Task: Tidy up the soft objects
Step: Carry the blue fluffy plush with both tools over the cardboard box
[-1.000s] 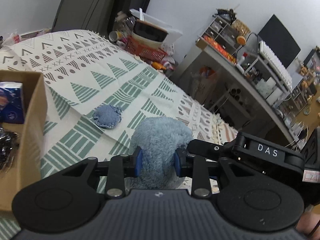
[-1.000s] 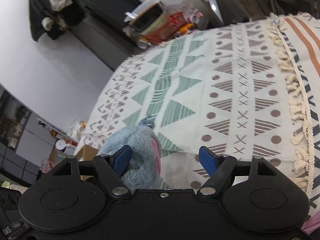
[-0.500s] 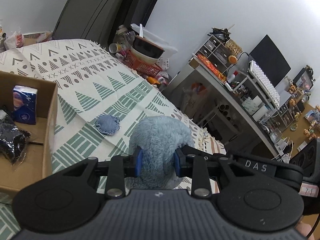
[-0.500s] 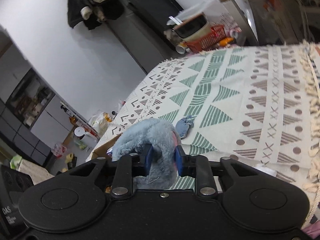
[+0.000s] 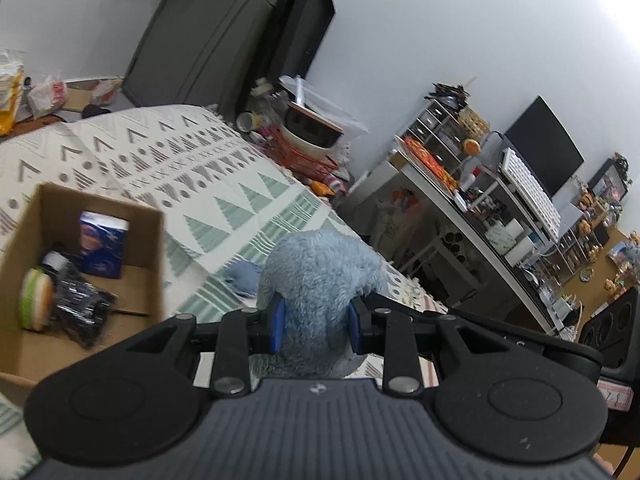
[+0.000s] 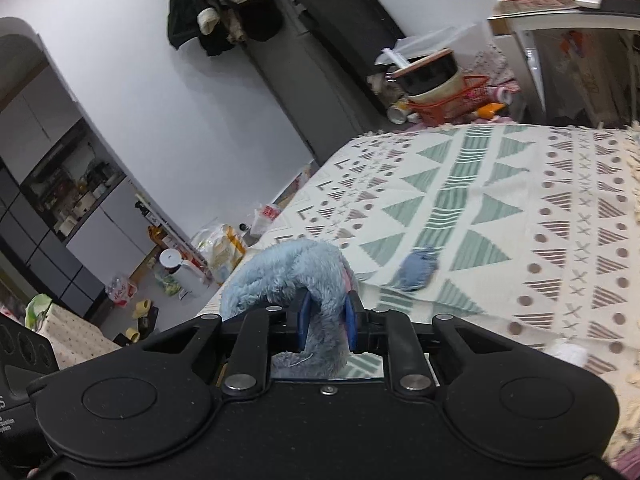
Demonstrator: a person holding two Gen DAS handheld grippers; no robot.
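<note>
Above the patterned cream-and-green woven blanket (image 6: pixel 480 208), holding a fluffy pale-blue plush toy (image 5: pixel 320 276) aloft between both tools: left gripper (image 5: pixel 316 326) clenched across a thick fuzzy lobe, blue pads sinking into the pile on either side; right gripper (image 6: pixel 326 324) pinching a narrower curved limb of the same toy (image 6: pixel 288 268), with a hint of pink lining showing at the pinch. Hanging clear of the bedding, apparently just to the right of the open brown cardboard box (image 5: pixel 156 240) (already containing a dark blue printed packet (image 5: pixel 102 244), a crinkled black plastic bag (image 5: pixel 76 304) and a round green-and-white item (image 5: pixel 34 300)). Lying further out on the blanket, well apart from the tools, a small round blue knitted pad (image 6: pixel 416 270), not yet collected. Judging the plush as light, very soft and compressible, unlikely to slip thanks to the pile but prone to sagging and stretching between two grips. Favouring a hold on the bulkiest stuffed part rather than a thin limb, and lowering into the box's free right-hand corner before letting go.
</note>
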